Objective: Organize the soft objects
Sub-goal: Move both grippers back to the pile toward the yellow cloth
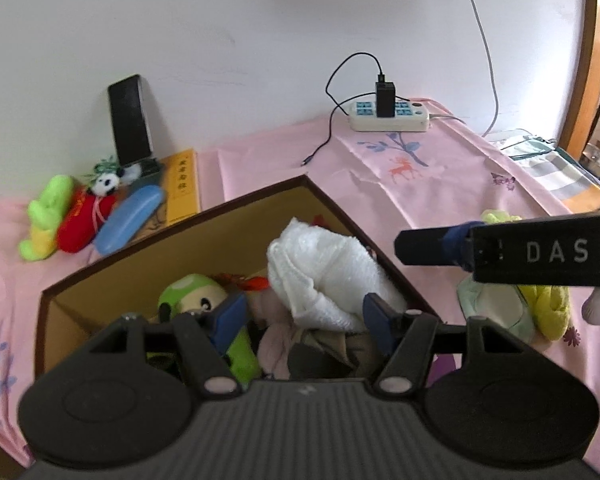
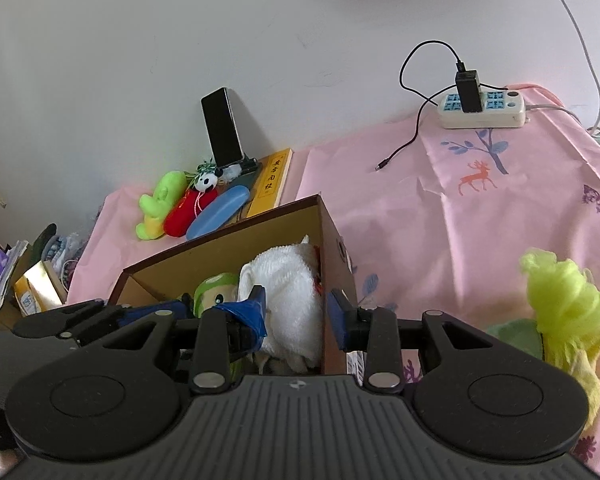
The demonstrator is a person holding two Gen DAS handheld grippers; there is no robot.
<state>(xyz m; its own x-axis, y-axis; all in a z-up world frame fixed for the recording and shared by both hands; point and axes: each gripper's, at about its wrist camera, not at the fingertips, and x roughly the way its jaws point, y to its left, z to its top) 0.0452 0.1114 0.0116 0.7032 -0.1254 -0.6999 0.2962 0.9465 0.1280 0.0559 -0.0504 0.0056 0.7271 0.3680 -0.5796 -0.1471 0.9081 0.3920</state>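
Left gripper (image 1: 304, 316) over box (image 1: 172, 236), jaws apart, empty. Right gripper (image 2: 296, 312) at box's right wall, jaws apart, gripping nothing. In box: white towel (image 1: 324, 268), green plush (image 1: 192, 292). Outside on pink cloth (image 1: 420, 192): yellow-green rag (image 2: 568, 304) at right, toys (image 1: 60, 216) at left.

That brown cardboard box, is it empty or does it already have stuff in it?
Partly filled. The brown cardboard box has no lid and holds a white towel, a green plush toy and other soft items; its inner walls still show above them.
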